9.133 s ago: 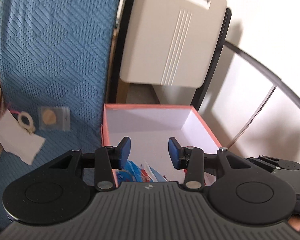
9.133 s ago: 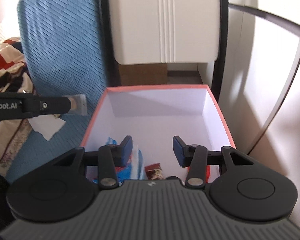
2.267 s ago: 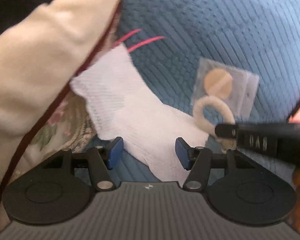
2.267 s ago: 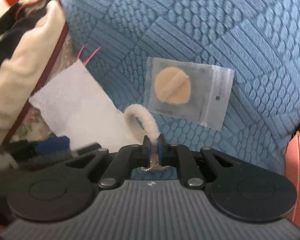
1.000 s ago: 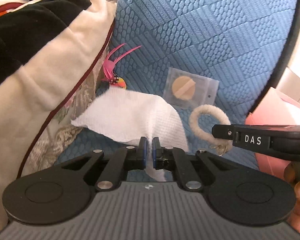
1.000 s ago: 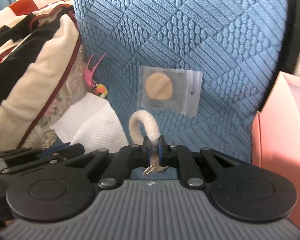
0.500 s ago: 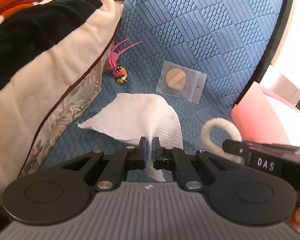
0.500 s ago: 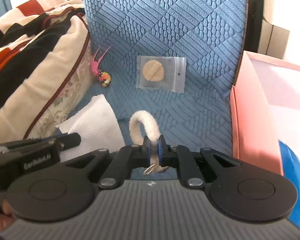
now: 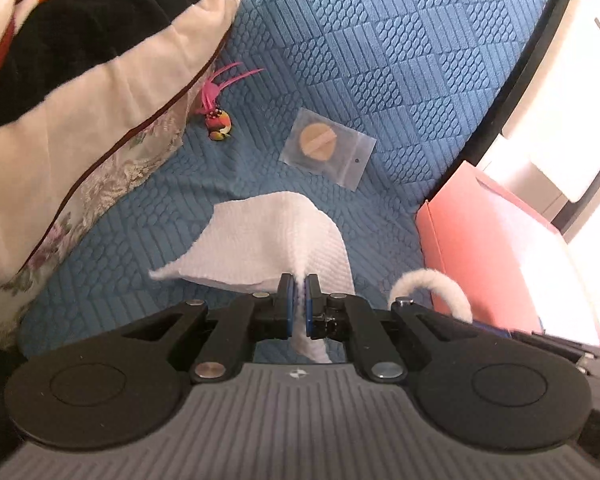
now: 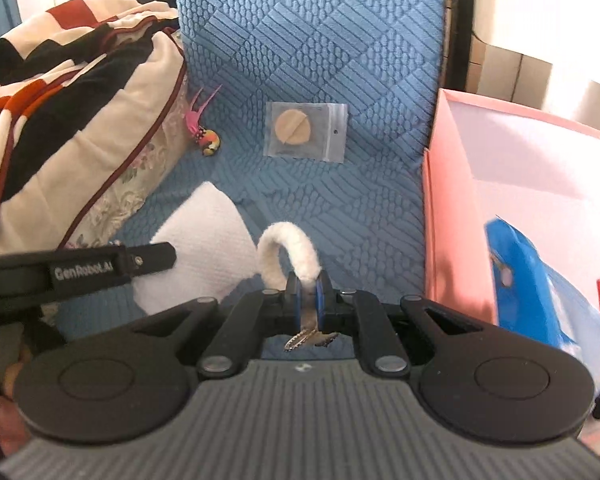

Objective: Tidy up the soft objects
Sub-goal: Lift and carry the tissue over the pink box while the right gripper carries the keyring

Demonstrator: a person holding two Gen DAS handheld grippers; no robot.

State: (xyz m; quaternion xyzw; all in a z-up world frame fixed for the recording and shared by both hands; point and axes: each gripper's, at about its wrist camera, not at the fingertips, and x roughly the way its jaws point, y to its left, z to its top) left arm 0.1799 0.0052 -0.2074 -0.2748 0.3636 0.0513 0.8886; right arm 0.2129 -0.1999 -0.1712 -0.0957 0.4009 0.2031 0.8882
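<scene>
My left gripper (image 9: 298, 303) is shut on a white cloth (image 9: 267, 240), which hangs lifted above the blue quilted bed cover (image 9: 380, 60). The same cloth (image 10: 203, 240) shows at lower left in the right wrist view. My right gripper (image 10: 307, 299) is shut on a fluffy white ring (image 10: 287, 246) with small metal leaf charms (image 10: 310, 337) dangling below the pads. That ring (image 9: 434, 286) also peeks out at lower right in the left wrist view. The pink box (image 10: 452, 220) stands to the right, beside the bed.
A clear bag with a tan disc (image 9: 328, 148) and a pink feathered toy (image 9: 217, 120) lie on the cover. A striped blanket and cream pillow (image 9: 79, 92) pile up on the left. Blue and red packets (image 10: 524, 280) lie inside the box.
Both grippers have pulled back and to the right with the cloth and the ring; the pink box has come further into view and the bag and feather toy look farther away.
</scene>
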